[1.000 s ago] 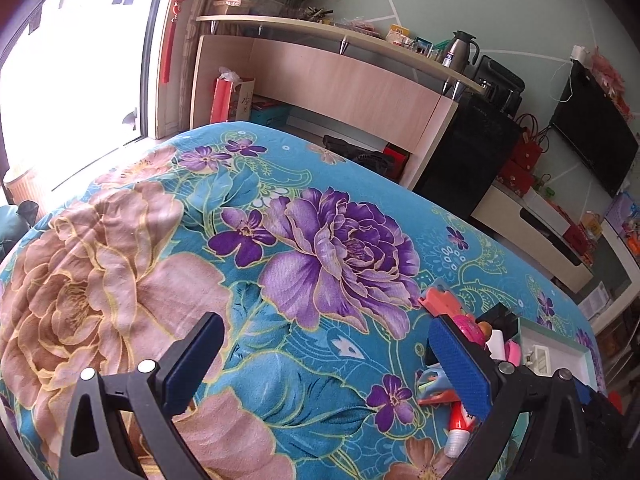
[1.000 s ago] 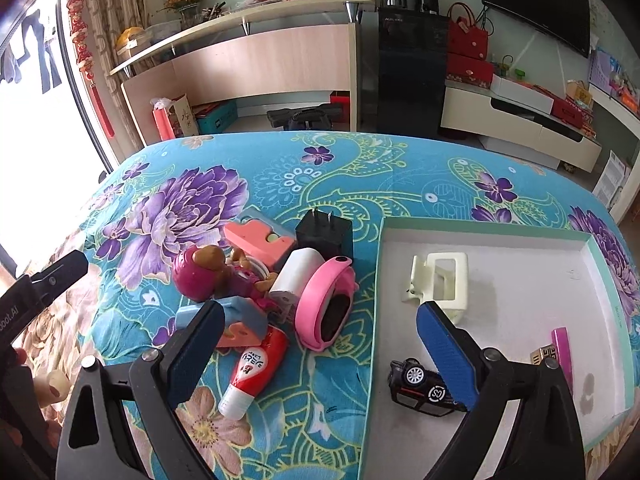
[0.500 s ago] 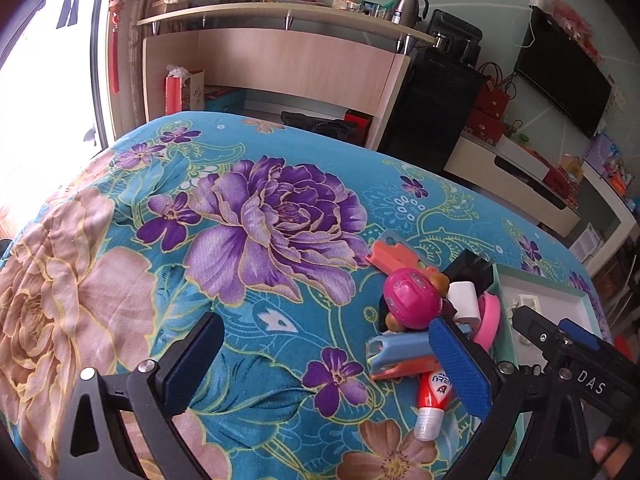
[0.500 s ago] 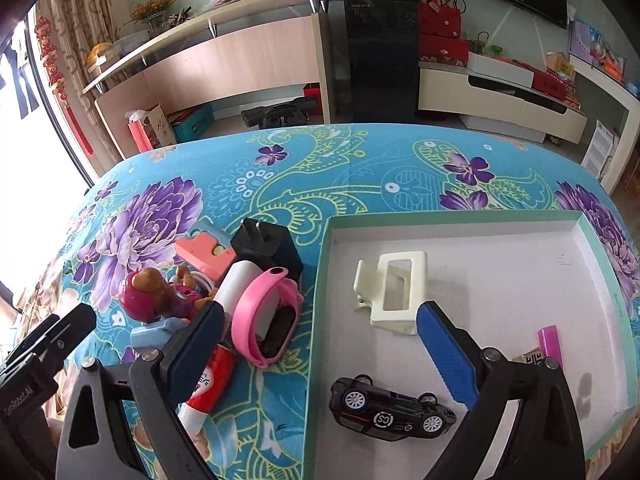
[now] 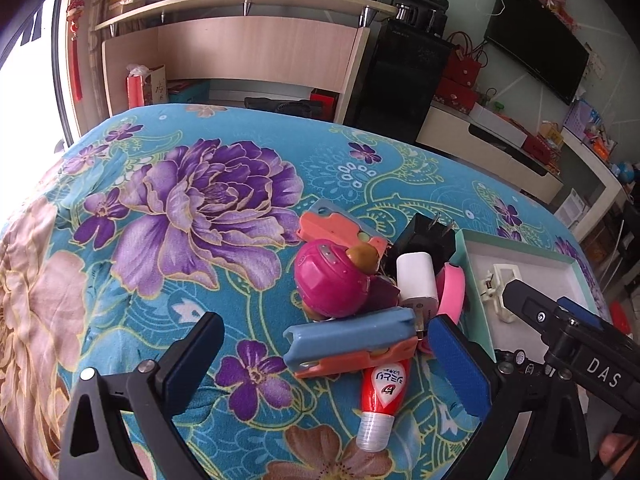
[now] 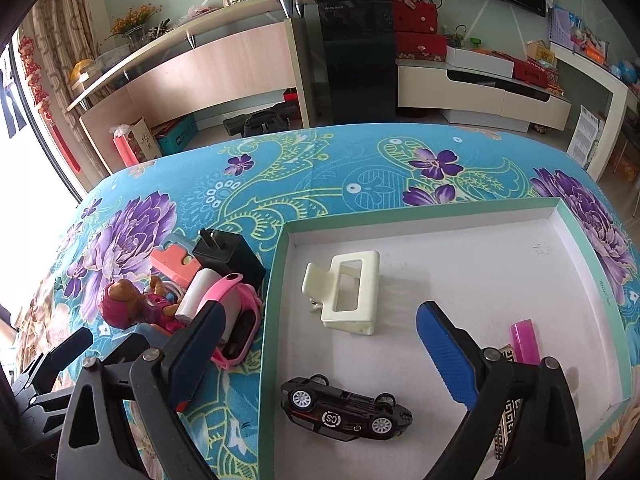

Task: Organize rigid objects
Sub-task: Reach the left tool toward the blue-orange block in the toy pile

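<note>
A pile of small objects lies on the floral cloth: a pink-helmeted toy figure (image 5: 334,280), a blue-and-orange case (image 5: 352,344), a red tube (image 5: 382,394), a white cylinder (image 5: 416,280), a pink watch (image 6: 238,322) and a black plug adapter (image 6: 228,256). My left gripper (image 5: 332,364) is open, just in front of the case. My right gripper (image 6: 320,344) is open over the white tray (image 6: 440,224), which holds a cream clip (image 6: 348,292), a black toy car (image 6: 346,410) on its side and a magenta stick (image 6: 526,340).
The tray sits right of the pile, its green rim (image 5: 468,264) close to the watch. The right gripper's body (image 5: 568,344) reaches over the tray in the left wrist view. Beyond the cloth's far edge stand a wooden shelf unit (image 5: 260,52) and a black cabinet (image 6: 352,60).
My left gripper has swung right and closer to the pile, which now sits between its fingers. My right gripper has shifted right and forward over the tray. Both stayed open.
</note>
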